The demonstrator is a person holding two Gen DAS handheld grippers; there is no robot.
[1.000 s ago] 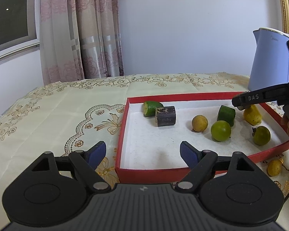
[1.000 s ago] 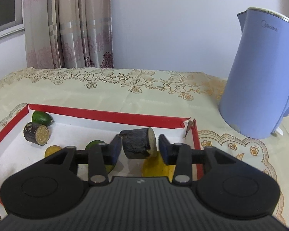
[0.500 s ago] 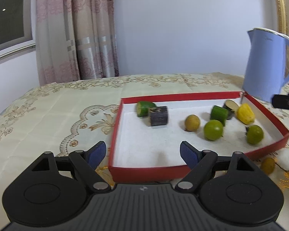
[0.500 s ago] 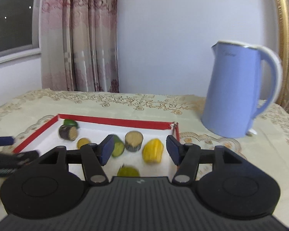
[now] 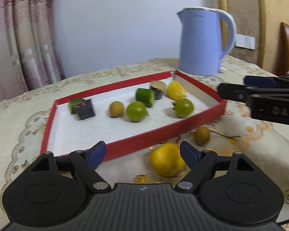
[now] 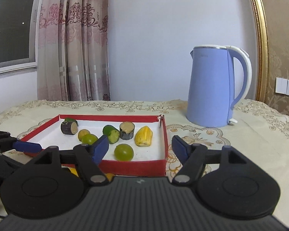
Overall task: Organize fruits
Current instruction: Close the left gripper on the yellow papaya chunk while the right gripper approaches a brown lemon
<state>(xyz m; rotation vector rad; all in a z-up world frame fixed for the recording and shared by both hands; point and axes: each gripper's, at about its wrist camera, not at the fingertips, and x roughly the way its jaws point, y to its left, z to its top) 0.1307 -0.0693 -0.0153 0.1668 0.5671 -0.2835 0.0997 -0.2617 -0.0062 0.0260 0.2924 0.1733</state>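
A red tray (image 5: 163,129) with a white floor holds several fruits: two green limes (image 5: 136,111), a small brown fruit (image 5: 116,109), green pieces, dark cut pieces (image 5: 85,109) and a yellow piece (image 5: 175,90). In the left wrist view a yellow fruit (image 5: 166,162) lies on the cloth in front of the tray, between my open left gripper's (image 5: 143,153) fingers, nearer the right one. A small brown fruit (image 5: 202,135) lies beside it. My right gripper (image 6: 139,146) is open and empty, held before the tray (image 6: 136,165); it also shows in the left view (image 5: 260,94).
A blue electric kettle (image 6: 214,88) stands on the embroidered tablecloth (image 6: 240,134) right of and behind the tray. Curtains (image 6: 73,48) and a window are behind the table. A gold frame edge (image 6: 260,38) runs along the right wall.
The right gripper let go of the dark cut piece in the tray, opened and drew back. The left gripper swung right and forward to straddle the yellow fruit in front of the tray.
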